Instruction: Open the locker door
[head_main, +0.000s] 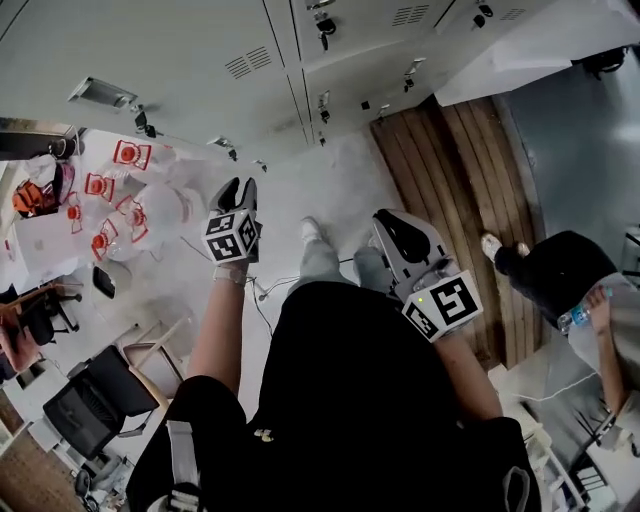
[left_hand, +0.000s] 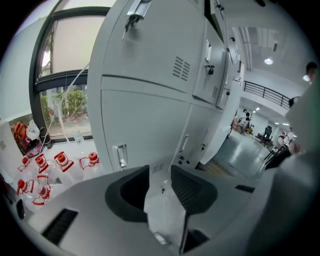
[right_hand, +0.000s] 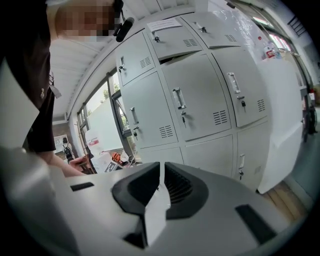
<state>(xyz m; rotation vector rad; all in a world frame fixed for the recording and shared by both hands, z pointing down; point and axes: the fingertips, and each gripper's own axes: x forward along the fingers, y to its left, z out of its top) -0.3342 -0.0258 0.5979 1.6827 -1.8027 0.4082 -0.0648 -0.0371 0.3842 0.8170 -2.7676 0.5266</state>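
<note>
A bank of grey lockers (head_main: 200, 50) runs across the top of the head view, each door with a handle and a keyed lock. Both grippers hang in front of it, apart from the doors. My left gripper (head_main: 240, 186) is open and holds nothing; in the left gripper view its jaws (left_hand: 160, 172) point at a lower door's handle (left_hand: 120, 156). My right gripper (head_main: 385, 226) looks shut and empty. In the right gripper view (right_hand: 162, 167) it faces the lockers (right_hand: 200, 100) and a middle door handle (right_hand: 177, 98). A white door panel (right_hand: 282, 120) stands out at the right.
Clear bottles with red caps (head_main: 110, 200) are clustered at the left by a window. Black chairs (head_main: 90, 400) stand at lower left. A wooden floor strip (head_main: 450, 170) lies before the right-hand lockers. Another person (head_main: 560, 270) stands at the right.
</note>
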